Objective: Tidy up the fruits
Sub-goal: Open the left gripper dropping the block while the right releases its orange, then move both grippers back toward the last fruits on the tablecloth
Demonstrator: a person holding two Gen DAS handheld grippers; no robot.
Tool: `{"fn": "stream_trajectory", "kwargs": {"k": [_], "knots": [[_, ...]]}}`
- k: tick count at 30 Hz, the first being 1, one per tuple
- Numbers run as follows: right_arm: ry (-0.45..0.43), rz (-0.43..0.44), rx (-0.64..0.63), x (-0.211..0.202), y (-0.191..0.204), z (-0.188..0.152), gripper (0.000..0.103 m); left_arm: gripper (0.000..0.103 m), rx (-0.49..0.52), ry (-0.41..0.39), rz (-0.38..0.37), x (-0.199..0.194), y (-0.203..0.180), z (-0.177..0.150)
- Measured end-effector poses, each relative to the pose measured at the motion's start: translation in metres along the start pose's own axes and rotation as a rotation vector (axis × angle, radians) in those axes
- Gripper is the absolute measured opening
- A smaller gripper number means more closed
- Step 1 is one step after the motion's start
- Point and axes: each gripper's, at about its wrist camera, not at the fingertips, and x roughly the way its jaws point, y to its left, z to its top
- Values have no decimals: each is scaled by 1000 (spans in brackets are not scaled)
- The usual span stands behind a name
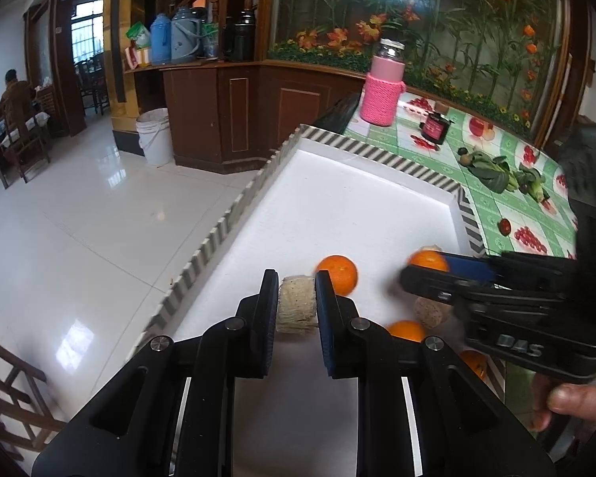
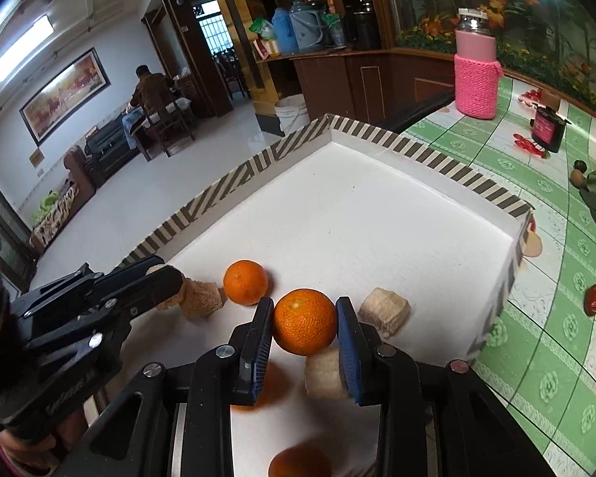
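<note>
White tray (image 2: 377, 214) with striped rim, on a green-checked bench (image 2: 556, 278): holds loose oranges and pale beige chunks. Left claw (image 1: 296, 302) is closed on one chunk (image 1: 296, 304) just above the tray floor, beside a loose orange (image 1: 337, 272). Right claw (image 2: 304, 324) grips an orange (image 2: 304, 320) over the tray, with chunks (image 2: 385, 314) near it.

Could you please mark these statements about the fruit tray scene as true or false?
1. The right gripper holds an orange. True.
2. The left gripper is empty. False: it clamps a beige banana piece.
3. The tray has a striped rim. True.
4. The pink-sleeved bottle stands inside the tray. False: it stands on the green tablecloth beyond it.
</note>
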Motion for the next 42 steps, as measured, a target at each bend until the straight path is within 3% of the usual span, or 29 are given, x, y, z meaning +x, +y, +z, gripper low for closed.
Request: {"fn": "stream_trajectory", "kwargs": {"k": [6,13,17,19,22,33,42], "knots": [[50,-1,16,22,-1,-2,31,18,13,36,0,14,-4,-4],[34,-19,9,12,-2,-4,32,19,19,42,26,20,-8,-5],[6,-5,33,0,-4,-8,32,39,2,51,18,19,-7,-4],[-21,-7,36,-10,-3,-9,32,58,1,34,21,15,-8,-3],[-42,3,42,-20,-1,-10,32,65,2,20,39,12,-9,-3],[-101,-29,79,-58,-10,-27,32,65,13,-29,66,-4,-19,0],[-135,-77,136,-87,-31,-47,32,65,65,-61,33,-14,-53,3]]}}
